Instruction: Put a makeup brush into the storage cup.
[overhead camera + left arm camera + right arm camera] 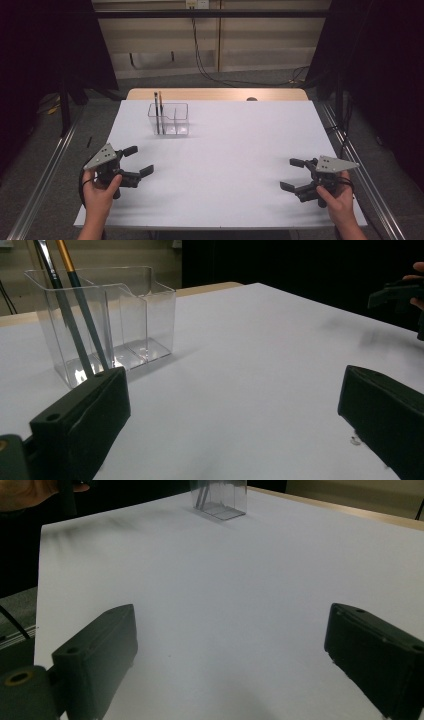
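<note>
1. Both grippers are held low over the white worktop (pixel 225 150), nothing gripped — the left gripper (pixel 136 161) and the right gripper (pixel 294 174) each have fingers spread wide.
2. Two pencils (pixel 158 113) stand upright in the left compartment of the clear holder (pixel 172 120), well apart from both grippers.
3. The step is judged a resting one; a reach to the holder by the nearer left gripper would be called for next.

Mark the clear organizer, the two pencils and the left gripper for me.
clear organizer (pixel 176 120), high view, front wall.
pencils (pixel 75 320), left gripper view, grey shaft of one.
left gripper (pixel 138 161), high view, between its fingertips.
</note>
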The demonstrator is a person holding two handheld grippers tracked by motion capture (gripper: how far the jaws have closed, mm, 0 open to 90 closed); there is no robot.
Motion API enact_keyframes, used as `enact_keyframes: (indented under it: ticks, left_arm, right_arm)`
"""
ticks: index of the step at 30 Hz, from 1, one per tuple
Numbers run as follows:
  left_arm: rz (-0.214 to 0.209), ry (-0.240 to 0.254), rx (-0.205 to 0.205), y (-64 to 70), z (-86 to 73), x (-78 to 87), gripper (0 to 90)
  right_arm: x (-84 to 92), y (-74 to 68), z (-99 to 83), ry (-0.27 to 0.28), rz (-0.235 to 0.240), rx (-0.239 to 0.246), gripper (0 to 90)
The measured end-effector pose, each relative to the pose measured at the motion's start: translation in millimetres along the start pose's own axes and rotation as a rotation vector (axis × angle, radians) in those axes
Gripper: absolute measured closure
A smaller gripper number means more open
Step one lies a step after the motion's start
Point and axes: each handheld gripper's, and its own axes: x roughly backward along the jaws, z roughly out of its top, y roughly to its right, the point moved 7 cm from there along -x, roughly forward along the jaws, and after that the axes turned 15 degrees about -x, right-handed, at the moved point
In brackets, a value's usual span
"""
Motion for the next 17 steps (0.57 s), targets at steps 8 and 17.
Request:
enact_keyframes:
  ticks: [8, 17]
  left_arm:
    - [-0.006, 0.001, -0.004, 2.1, -2.1, 4.3, 0.4]
    - [0.005, 0.0, -0.005, 1.0, -2.5, 6.9, 0.4]
  right_arm:
    - [1.4, 0.5, 0.7, 0.007, -0.002, 0.0, 6.5]
    - [1.6, 2.2, 0.8, 0.008, -0.008, -0.002, 6.5]
